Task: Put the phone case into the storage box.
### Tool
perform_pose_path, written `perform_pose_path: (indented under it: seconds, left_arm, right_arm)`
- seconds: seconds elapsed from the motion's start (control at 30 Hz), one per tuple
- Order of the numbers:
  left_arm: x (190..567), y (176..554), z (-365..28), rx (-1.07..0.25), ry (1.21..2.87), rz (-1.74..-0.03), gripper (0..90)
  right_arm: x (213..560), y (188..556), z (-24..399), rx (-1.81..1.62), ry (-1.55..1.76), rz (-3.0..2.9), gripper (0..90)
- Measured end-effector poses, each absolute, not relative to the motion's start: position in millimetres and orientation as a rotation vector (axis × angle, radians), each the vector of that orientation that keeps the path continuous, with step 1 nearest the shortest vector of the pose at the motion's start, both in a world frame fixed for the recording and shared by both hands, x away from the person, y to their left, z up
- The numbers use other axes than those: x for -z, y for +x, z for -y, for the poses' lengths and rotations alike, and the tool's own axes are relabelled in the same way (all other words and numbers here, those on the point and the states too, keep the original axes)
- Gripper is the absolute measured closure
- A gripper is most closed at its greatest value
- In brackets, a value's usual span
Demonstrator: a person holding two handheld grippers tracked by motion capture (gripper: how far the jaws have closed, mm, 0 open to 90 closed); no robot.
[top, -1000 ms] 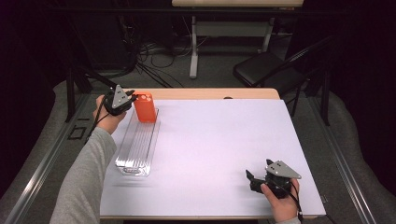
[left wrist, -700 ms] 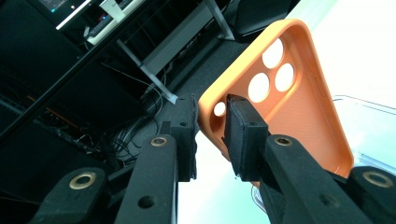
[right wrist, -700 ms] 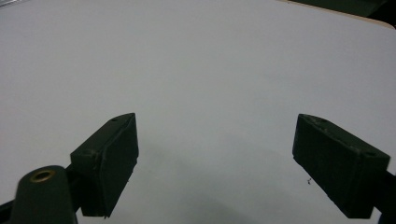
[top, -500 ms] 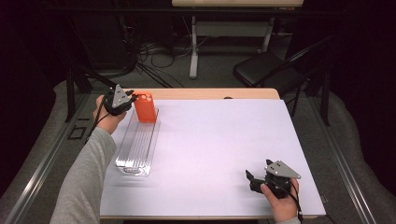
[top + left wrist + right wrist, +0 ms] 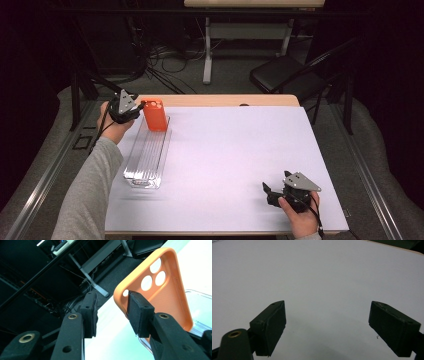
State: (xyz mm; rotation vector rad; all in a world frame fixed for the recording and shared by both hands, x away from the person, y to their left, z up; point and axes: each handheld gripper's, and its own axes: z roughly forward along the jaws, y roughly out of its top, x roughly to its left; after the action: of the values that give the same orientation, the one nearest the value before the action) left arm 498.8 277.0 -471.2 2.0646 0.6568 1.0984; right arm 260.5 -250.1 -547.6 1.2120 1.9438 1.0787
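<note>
On the white counter (image 5: pixel 225 160), the left gripper (image 5: pixel 112 312) has just been opening, its jaws apart beside the upright orange silicone phone case (image 5: pixel 162 295), while the right gripper (image 5: pixel 327 325) gapes wide, empty.

The left tool (image 5: pixel 112 315) has just loosened off the orange phone case (image 5: pixel 160 290).

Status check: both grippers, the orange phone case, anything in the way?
Left gripper just opening, off orange phone case. Case upright in clear tray. Right gripper open, empty. Nothing blocking.
</note>
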Motion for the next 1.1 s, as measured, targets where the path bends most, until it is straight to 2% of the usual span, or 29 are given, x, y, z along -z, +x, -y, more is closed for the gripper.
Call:
perform_pose_path:
  seconds: [0.23,1.1]
  left_arm:
    - [468.9,495.8,-278.2,-1.092,2.069,-0.741,56.2]
    - [468.6,495.1,-280.2,-1.078,2.064,-0.780,45.3]
  right_arm:
    - [547.6,261.0,249.0,-1.082,1.202,-1.942,14.1]
    - [548.0,261.7,249.4,-1.080,1.207,-1.947,14.1]
